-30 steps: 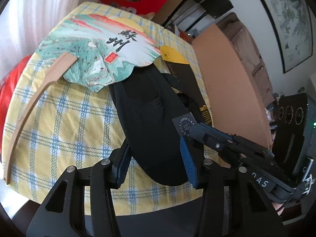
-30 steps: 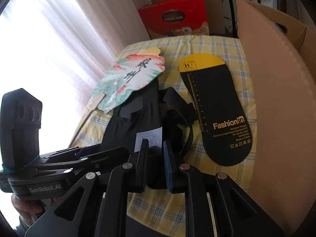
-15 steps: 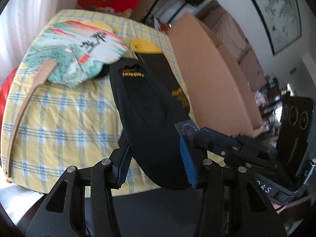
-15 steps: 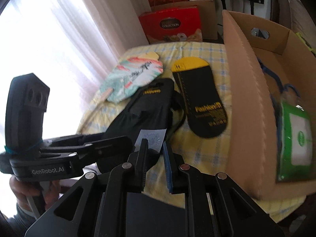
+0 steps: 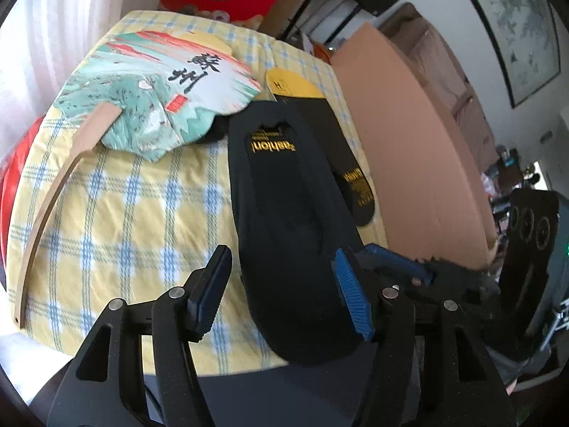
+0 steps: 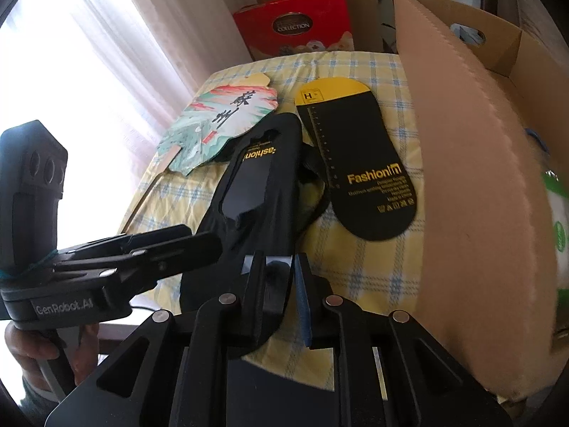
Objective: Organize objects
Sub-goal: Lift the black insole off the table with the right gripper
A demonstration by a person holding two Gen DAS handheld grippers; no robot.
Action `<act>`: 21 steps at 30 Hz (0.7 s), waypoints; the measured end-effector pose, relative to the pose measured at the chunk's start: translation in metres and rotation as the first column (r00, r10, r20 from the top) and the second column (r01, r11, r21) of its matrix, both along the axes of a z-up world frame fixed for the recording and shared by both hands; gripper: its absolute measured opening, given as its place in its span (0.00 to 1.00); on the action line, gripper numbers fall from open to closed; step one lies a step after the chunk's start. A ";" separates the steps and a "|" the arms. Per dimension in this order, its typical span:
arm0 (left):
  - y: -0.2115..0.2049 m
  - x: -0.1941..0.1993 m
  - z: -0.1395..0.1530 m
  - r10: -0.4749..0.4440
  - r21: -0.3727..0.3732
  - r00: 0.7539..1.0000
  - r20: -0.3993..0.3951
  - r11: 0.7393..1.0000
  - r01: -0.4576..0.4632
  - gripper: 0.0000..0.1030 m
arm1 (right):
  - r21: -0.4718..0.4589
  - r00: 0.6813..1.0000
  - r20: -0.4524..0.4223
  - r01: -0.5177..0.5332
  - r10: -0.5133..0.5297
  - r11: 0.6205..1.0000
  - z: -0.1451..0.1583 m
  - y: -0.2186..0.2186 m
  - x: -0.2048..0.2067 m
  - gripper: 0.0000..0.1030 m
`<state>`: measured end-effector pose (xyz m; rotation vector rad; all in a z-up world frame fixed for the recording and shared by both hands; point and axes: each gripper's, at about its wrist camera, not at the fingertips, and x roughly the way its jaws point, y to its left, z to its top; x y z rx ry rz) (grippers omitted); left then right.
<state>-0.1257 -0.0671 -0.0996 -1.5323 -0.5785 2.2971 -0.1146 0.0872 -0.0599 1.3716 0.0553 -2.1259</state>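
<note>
A black sock on a black "Fashion" card [image 5: 291, 213] lies lengthwise on the yellow checked tablecloth [image 5: 117, 213]; it also shows in the right wrist view [image 6: 256, 192]. My right gripper [image 6: 279, 295] is shut on its near end. My left gripper [image 5: 281, 291] is open, its fingers either side of the sock's near end without clamping it. A second black and yellow Fashion card [image 6: 355, 163] lies flat to the right. A painted paper fan [image 5: 160, 92] with a wooden handle lies at the far left, its edge over the sock's far end.
A large open cardboard box [image 6: 480, 163] stands along the table's right side, with a green and white pack [image 6: 558, 220] inside. A red gift box [image 6: 295, 25] stands behind the table. Bright curtains hang at the left.
The sock was lifted off the table half a second ago and now lies lower, near the cloth. My left gripper's fingers have spread wider. The right gripper stays shut on the sock.
</note>
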 end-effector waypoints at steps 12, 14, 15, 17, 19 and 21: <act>0.005 -0.007 -0.008 0.003 0.023 1.000 0.012 1.000 -0.004 0.40 | 0.003 1.000 -0.019 -0.005 0.005 1.000 0.002 -0.006 0.002 0.20; 0.005 -0.003 -0.002 0.003 0.022 1.000 -0.004 1.000 -0.003 0.40 | -0.011 0.999 -0.041 -0.008 0.008 1.000 0.012 -0.004 0.005 0.19; 0.006 0.000 0.001 0.002 0.021 1.000 -0.014 1.000 -0.002 0.40 | -0.013 0.998 -0.058 -0.010 0.010 1.000 0.018 -0.004 0.009 0.18; 0.007 0.006 0.009 0.003 0.022 0.999 -0.039 1.000 -0.002 0.40 | -0.010 0.995 -0.095 -0.017 0.016 1.000 0.029 -0.003 0.015 0.17; 0.008 0.011 0.023 0.006 0.032 0.997 -0.073 0.999 -0.004 0.40 | -0.014 0.991 -0.129 -0.021 0.019 1.000 0.043 0.001 0.021 0.17; 0.010 0.016 0.038 0.003 0.040 0.995 -0.104 0.999 0.001 0.40 | -0.028 0.988 -0.151 -0.018 0.014 0.999 0.056 0.007 0.024 0.17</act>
